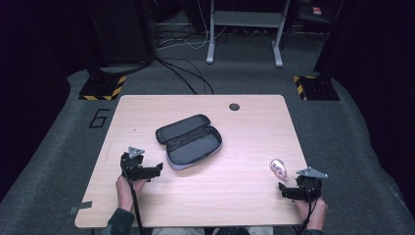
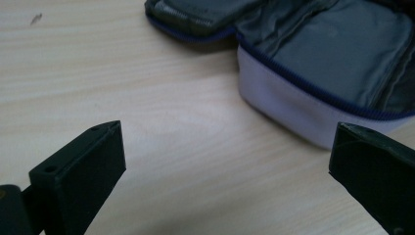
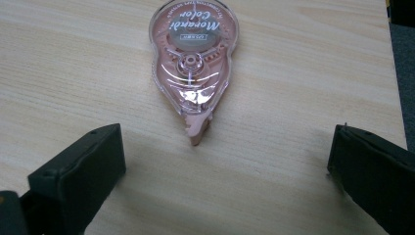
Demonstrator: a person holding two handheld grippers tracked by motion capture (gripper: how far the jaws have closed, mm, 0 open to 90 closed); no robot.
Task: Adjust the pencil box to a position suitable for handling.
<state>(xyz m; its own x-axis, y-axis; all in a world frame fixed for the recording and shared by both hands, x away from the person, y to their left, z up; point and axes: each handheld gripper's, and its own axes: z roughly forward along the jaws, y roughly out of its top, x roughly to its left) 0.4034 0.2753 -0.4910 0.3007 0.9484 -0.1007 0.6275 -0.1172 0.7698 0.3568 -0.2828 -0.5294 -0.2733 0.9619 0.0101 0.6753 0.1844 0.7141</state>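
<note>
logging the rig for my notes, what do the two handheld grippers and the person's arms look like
Both are black two-jaw tools. The left gripper and the right gripper each carry a grey three-cornered plate on top and trail a thin black cable back toward the person. In the gripper views the jaws are matte black, blocky, flat-faced, with a small hole near each tip. A dark sleeve covers the left forearm.

High view overlooks table [image 1: 205, 196]; gripper views close.
</note>
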